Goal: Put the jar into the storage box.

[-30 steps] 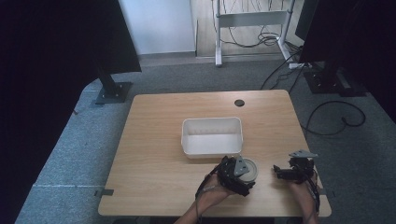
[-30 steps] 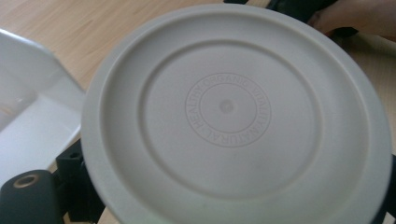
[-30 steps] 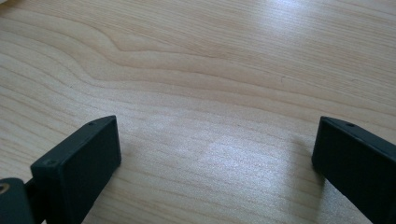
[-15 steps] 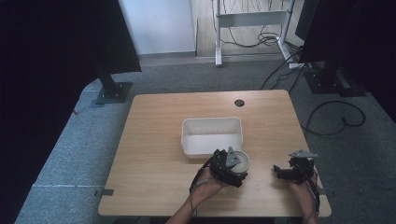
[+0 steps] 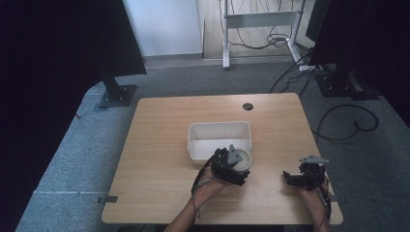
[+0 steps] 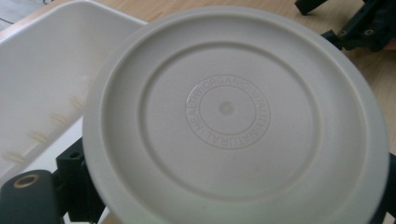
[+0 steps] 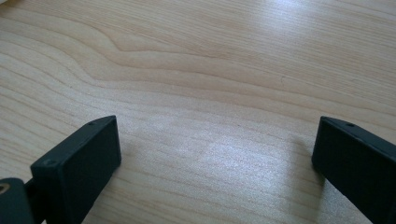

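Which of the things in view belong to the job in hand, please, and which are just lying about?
In the job:
- left gripper, shut on the round plate
- round plate, pale grey, held at the tub's near edge
- white plastic tub

Lying about or idle:
- right gripper, jaws open over bare wooden table
- cables on the carpet
- black stand base

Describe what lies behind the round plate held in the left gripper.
Behind the round plate is the white rectangular bin, with part of its inner wall and ribs showing. The plate covers the rest of the bin, so what is in there cannot be seen.
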Motion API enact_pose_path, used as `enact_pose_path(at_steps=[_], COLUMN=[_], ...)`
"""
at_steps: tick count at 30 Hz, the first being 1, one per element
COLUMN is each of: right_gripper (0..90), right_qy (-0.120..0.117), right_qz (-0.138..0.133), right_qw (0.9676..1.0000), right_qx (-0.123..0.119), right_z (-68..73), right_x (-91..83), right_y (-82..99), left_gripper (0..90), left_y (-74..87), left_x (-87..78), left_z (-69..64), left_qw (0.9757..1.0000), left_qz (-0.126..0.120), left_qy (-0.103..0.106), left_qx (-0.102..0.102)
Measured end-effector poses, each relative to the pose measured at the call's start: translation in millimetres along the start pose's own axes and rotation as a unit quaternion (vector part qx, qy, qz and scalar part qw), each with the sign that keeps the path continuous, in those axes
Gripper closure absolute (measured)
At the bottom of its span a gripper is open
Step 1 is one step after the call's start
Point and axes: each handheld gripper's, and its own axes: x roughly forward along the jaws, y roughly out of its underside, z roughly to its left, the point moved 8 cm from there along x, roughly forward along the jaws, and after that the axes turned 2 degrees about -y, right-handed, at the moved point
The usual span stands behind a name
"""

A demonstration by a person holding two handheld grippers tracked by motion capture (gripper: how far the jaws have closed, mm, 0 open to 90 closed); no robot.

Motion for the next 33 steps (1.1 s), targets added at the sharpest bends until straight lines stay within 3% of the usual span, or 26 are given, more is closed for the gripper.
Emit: enact_pose_path(at_steps=[23, 33], right_gripper=[0.9, 0.9], right_qy=[0.000, 0.000], right_qz=[0.000, 0.000], right_qw=[1.0000, 1.0000], right_qx=[0.000, 0.000], right_z=[0.0, 0.0], right_x=[0.0, 0.0], right_y=[0.0, 0.0], left_gripper=[9.9, 9.9], left_y=[-1.0, -4.3], left_x=[0.8, 5.1], left_z=[44.4, 57.3], left_qw=[0.9983, 0.9974], left_qz=[0.008, 0.009], left_qy=[-0.033, -0.047], left_qx=[-0.046, -0.054])
